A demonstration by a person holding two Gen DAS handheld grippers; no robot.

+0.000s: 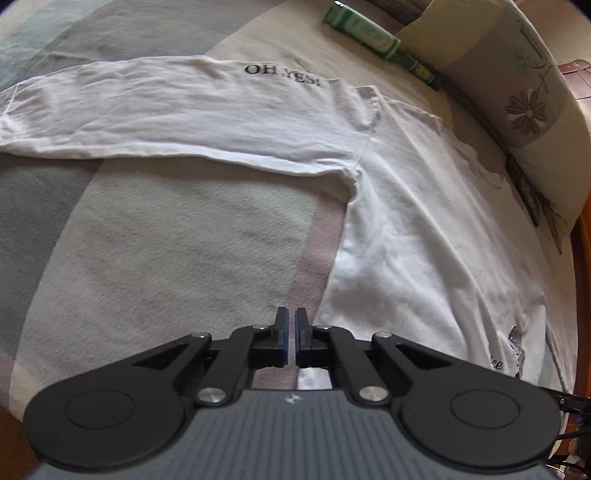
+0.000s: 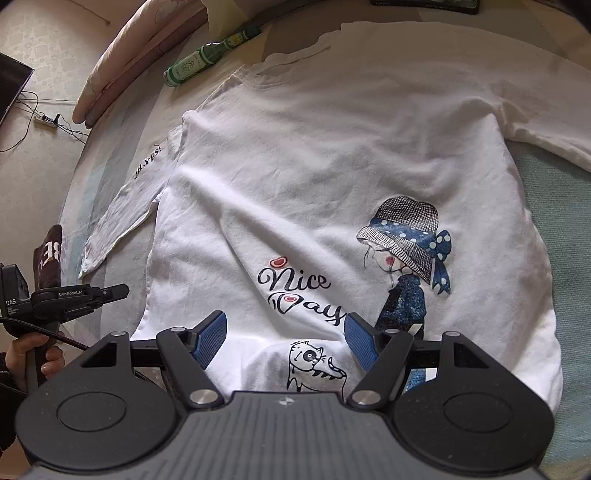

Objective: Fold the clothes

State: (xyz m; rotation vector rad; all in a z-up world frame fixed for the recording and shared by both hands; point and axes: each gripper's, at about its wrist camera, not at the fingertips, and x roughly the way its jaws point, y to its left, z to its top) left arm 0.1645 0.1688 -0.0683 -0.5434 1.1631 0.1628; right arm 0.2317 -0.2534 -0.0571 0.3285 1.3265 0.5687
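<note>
- Left wrist view: left gripper w/ jaws pressed together, nothing between them. It hangs over the bedspread, just beside the shirt's side edge.
- White long-sleeve shirt lies flat on the bed, body running down the right of the view. One sleeve stretches straight out to the left, w/ "OH,YES!" print near the shoulder.
- Green tube lies at the top, just beside a floral pillow at the far right edge of the bed.
- Right wrist view: right gripper w/ jaws spread wide, blue pads either side of the lower shirt front. Can't tell if the pads touch the cloth; nothing pinched.
- Shirt spread front-up: "Nice Day" script, a girl in a hat, a small cat near the hem. Printed sleeve angles out at left; the other sleeve runs off at upper right.
- At left, the person's hand holds the left gripper beside the shirt edge, seen side-on, jaws closed.
- Green tube near the collar, top left.
</note>
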